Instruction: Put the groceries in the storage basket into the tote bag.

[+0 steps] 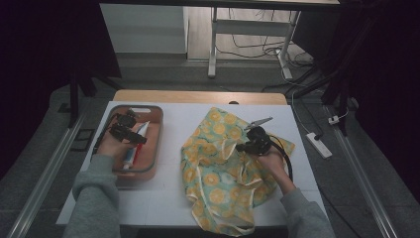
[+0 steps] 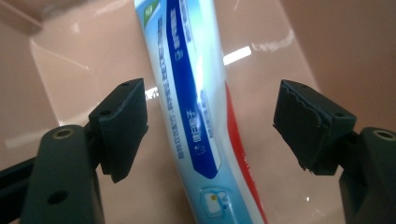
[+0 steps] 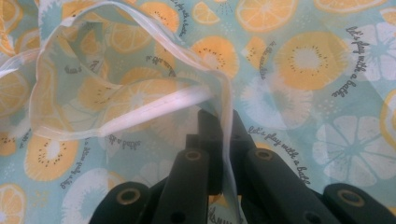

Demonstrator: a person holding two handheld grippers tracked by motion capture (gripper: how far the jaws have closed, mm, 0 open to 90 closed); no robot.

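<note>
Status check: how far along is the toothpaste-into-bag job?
Done: right gripper is shut on the rim of the translucent lemon-print bag, holding its mouth up. In hand: left gripper open astride the white, blue and red toothpaste tube in the pink plastic tray, pads not touching. Left: grasp, lift, likely bag it.

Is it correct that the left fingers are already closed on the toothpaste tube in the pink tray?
Not quite. In the left gripper view the left gripper has its fingers open, standing apart on either side of the toothpaste tube in the pink tray.
</note>
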